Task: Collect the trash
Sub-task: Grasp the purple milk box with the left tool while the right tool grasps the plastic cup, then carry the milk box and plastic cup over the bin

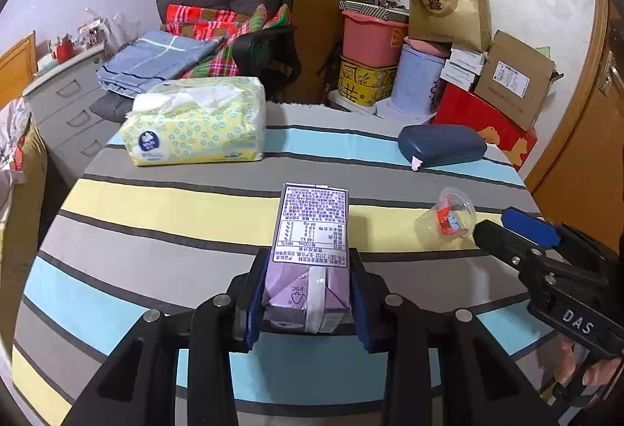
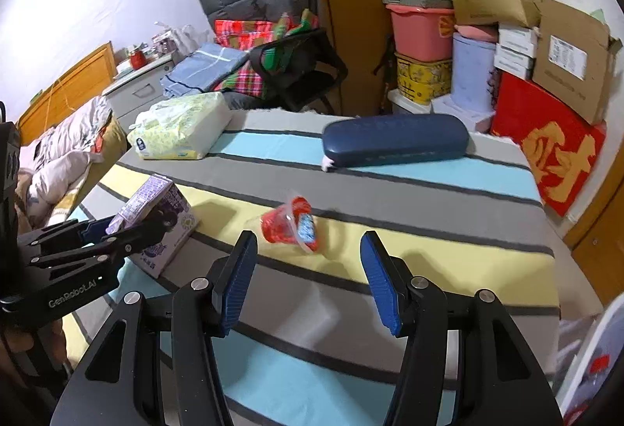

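Left wrist view: left tongs (image 1: 308, 303) clamp the purple drink carton (image 1: 310, 250) for removal, while right tongs (image 2: 308, 281) gape wide toward the plastic cup (image 2: 290, 225) at 12 o'clock.

Even indoor light, soft shadows; fisheye bends the edges, corners dark, cup (image 2: 290, 225) perhaps slightly motion-blurred.

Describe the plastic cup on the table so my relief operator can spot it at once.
Start from the striped tablecloth and find its yellow band. The plastic cup lies tipped on its side there, just ahead of the open right gripper, with the dark blue case farther back. It is the only see-through item, with red wrapper crumpled inside; the purple carton sits apart in the left gripper.
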